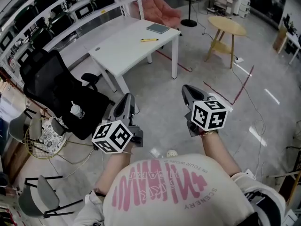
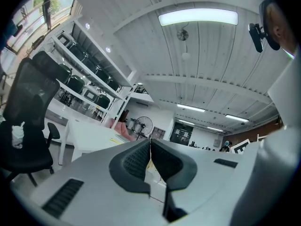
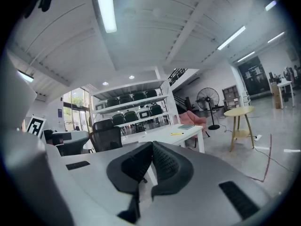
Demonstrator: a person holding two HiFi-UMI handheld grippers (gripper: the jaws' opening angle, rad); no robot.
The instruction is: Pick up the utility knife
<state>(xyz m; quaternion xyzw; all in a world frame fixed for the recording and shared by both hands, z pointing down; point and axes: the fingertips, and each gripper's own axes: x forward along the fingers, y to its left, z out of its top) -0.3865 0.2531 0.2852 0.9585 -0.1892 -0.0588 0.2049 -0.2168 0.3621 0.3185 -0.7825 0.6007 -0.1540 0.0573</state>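
Observation:
The yellow utility knife [image 1: 149, 40] lies on the white table [image 1: 123, 46] ahead of me, next to a dark notebook [image 1: 158, 28]. It is small and far off in the right gripper view [image 3: 177, 133], and only a yellow sliver on the table in the left gripper view [image 2: 115, 141]. I hold both grippers out over the floor, well short of the table. The left gripper [image 1: 128, 98] [image 2: 150, 142] is shut with nothing between its jaws. The right gripper [image 1: 188, 89] [image 3: 152, 145] is shut and empty too.
A black office chair [image 1: 56, 88] stands left of the table, with shelving behind it. A round wooden side table [image 1: 226, 26] is at the right, a pink armchair [image 1: 162, 11] and a standing fan [image 1: 189, 4] beyond. Red tape lines and cables cross the grey floor.

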